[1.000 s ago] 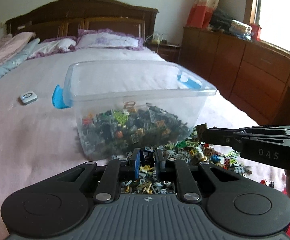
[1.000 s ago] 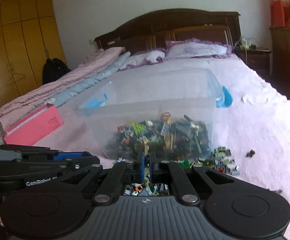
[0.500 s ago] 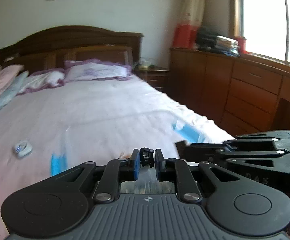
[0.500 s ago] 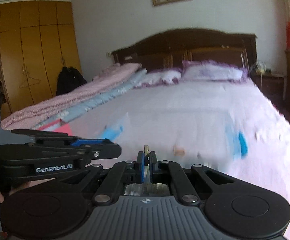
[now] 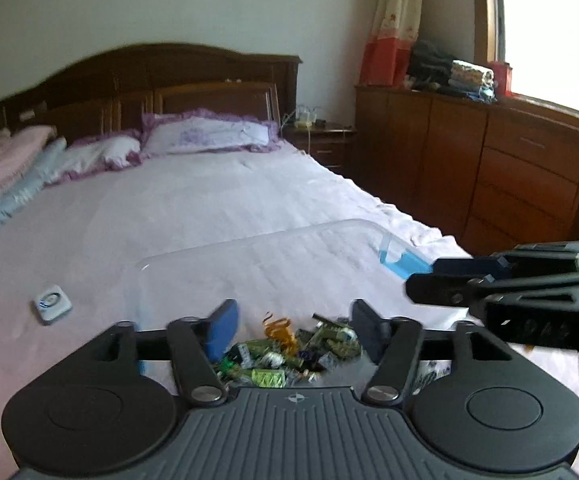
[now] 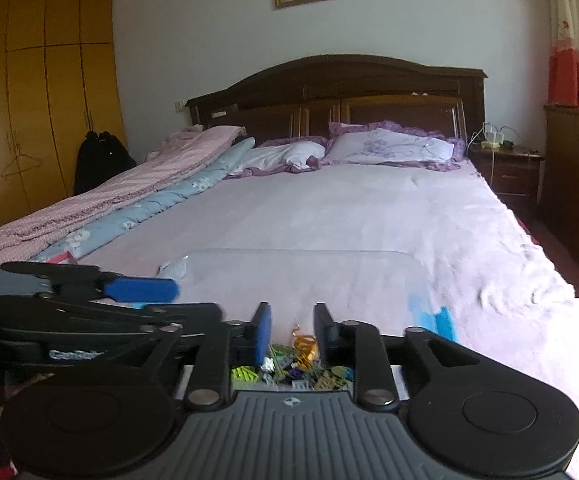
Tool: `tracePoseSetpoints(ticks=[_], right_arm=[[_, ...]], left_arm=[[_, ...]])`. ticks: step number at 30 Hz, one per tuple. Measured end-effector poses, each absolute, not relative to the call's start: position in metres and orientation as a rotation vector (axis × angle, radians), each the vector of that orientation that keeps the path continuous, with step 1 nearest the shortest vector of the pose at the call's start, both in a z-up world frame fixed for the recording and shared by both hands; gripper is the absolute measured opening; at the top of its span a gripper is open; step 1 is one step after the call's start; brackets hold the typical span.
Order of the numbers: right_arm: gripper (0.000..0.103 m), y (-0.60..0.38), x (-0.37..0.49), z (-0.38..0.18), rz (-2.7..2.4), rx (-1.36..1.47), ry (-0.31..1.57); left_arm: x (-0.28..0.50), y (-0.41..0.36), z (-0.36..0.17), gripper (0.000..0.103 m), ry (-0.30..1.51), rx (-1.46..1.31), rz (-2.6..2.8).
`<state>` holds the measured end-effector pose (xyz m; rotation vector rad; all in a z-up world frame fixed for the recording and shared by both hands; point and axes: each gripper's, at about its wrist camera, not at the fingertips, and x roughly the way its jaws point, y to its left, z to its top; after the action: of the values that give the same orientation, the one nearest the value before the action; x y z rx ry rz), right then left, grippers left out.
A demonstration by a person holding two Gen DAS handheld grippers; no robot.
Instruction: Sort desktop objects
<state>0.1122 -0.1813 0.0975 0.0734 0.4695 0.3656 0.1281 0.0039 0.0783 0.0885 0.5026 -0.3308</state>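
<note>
The clear plastic bin is sitting on the bed, holding a heap of small toy pieces (mostly green). Above the bin, the left gripper and right gripper are hovering, jaws apart, gripping nothing.

Clear glossy plastic bin, matt black plastic left hand-held gripper, glossy dark wood headboard.

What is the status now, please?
Left gripper open, empty. Right gripper open, empty. Both above the bin of bricks. Nothing in the way.
</note>
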Motion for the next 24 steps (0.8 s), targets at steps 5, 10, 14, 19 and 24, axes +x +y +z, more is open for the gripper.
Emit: tracePoseSetpoints(ticks=[5, 10, 14, 19, 24], right_arm=[[0.050, -0.203, 0.073, 0.073, 0.367, 0.111, 0.487], [0.050, -0.213, 0.044, 0.030, 0.322, 0.102, 0.570], [0.050, -0.217, 0.034, -0.006, 0.278, 0.112, 0.662], [0.042, -0.209, 0.031, -0.031, 0.306, 0.159, 0.724], [0.038, -0.180, 0.035, -0.039, 0.386, 0.100, 0.726]], left_arm=[[0.089, 0.001, 0.065, 0.087, 0.480, 0.158, -0.315], [0.063, -0.002, 0.039, 0.088, 0.534, 0.171, -0.277], [0.056, -0.005, 0.007, 0.089, 0.636, 0.168, -0.256], [0.055, 0.001, -0.020, 0.067, 0.725, 0.162, -0.258], [0.058, 0.004, -0.030, 0.063, 0.735, 0.155, -0.267]])
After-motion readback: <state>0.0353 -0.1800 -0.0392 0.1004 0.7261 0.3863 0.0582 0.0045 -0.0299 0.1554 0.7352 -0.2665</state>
